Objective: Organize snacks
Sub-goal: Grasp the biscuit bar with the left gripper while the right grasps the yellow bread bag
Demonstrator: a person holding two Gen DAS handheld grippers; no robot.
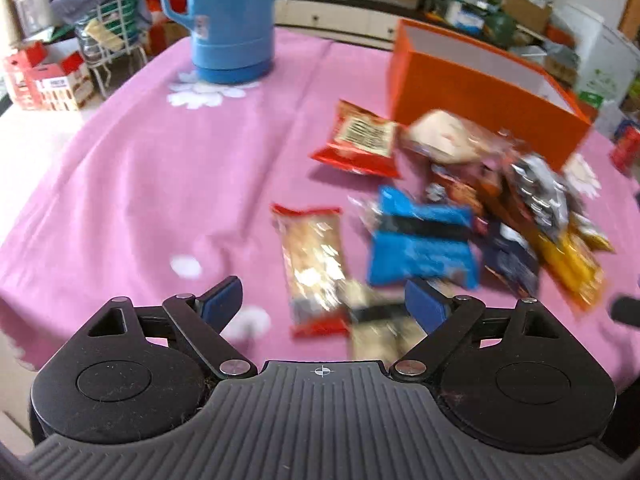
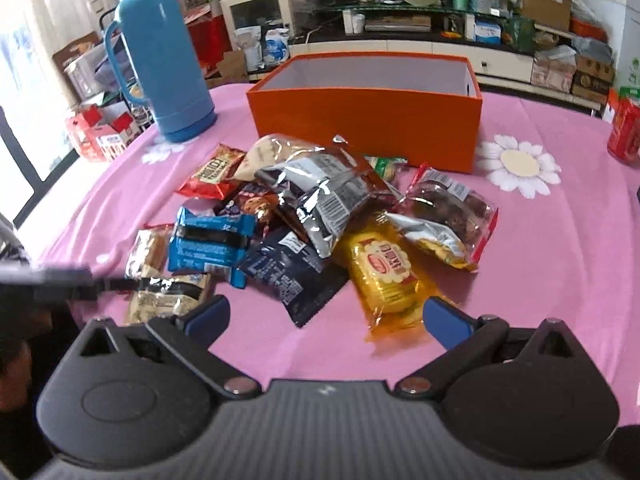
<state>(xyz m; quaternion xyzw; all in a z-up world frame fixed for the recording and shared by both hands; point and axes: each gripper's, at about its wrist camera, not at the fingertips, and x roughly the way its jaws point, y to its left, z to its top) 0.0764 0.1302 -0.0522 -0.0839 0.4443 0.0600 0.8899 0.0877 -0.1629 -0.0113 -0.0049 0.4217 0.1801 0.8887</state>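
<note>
Hovering: left gripper (image 1: 323,300) jaws spread wide, nothing pinched
Right gripper (image 2: 326,316): also apart, empty
Snacks (image 2: 320,220): piled mid-frame on pink tablecloth (image 2: 540,248)
Orange box (image 2: 366,120): sat open just behind pile

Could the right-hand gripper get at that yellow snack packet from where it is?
Probably yes: the right gripper is open, and the yellow packet lies just ahead on the cloth, its near end uncovered.
</note>
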